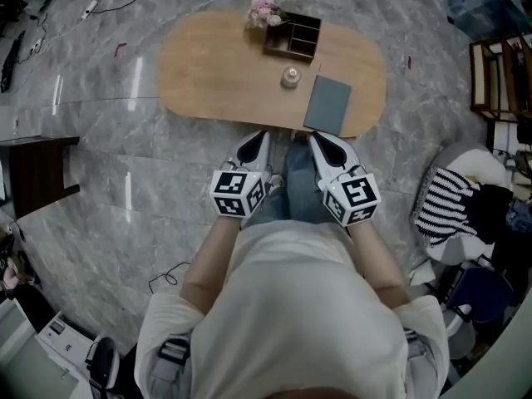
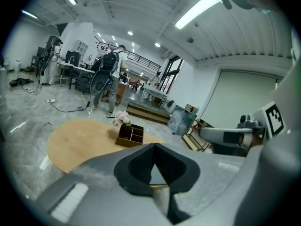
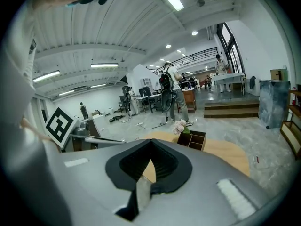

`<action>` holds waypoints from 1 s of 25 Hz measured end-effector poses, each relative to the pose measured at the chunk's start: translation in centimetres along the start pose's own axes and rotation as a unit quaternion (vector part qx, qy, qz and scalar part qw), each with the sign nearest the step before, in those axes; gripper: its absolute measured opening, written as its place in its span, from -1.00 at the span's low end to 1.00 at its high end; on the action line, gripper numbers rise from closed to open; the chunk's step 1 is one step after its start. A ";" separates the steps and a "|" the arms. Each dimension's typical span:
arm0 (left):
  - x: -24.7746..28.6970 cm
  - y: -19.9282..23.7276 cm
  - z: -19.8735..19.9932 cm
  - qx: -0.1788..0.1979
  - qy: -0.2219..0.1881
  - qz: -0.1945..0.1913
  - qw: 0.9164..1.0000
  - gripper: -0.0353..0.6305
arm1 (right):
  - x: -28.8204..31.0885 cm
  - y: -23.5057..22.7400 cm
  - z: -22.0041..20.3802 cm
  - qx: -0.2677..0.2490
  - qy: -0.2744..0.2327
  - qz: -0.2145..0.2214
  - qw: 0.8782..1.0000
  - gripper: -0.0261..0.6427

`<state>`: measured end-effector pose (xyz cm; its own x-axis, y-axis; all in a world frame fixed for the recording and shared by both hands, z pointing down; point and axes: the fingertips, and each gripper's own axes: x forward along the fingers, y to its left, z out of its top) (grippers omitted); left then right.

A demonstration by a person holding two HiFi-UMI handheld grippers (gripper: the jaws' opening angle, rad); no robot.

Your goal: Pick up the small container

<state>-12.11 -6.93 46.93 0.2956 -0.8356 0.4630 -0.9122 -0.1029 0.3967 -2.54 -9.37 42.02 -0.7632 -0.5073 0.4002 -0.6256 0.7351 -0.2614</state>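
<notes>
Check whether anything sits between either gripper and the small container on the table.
Nothing blocks the left gripper: bare table up to the small container. A flat grey book lies just ahead of the right gripper.

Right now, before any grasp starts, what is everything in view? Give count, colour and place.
table: 1, light wood, oval, ahead of the person
small container: 1, whitish, near the table's middle
organiser box: 1, dark brown, compartmented, table's far edge
flowers: 1 bunch, pink, at the box's left end
flat pad: 1, grey-blue, table's near right edge
side table: 1, dark brown, far left
striped cloth: 1, black and white, right
storage bin: 1, blue-grey, far right corner
standing person: 1, dark backpack, beyond the table
left gripper: 1, grey, shut, empty, short of the table
right gripper: 1, grey, shut, empty, alongside the left
</notes>
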 end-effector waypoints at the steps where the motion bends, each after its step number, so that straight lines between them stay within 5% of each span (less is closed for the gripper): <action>1: 0.9 0.3 0.0 -0.001 0.003 0.003 1.000 -0.89 | 0.7 -0.8 0.0 0.003 0.002 0.000 1.000 -0.92; 22: 20.0 7.8 -5.0 0.013 0.072 0.026 0.997 -0.88 | 12.9 -13.7 -5.2 0.054 0.068 -0.002 0.996 -0.92; 25: 22.2 8.9 -7.0 0.021 0.088 0.028 0.996 -0.74 | 14.1 -14.7 -6.6 0.061 0.078 0.000 0.995 -0.92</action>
<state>-11.66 -22.61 66.33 0.2865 -0.7334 0.6165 -0.9383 -0.0847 0.3352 -3.03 -24.34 57.30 -0.7348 -0.4243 0.5292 -0.6480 0.6698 -0.3626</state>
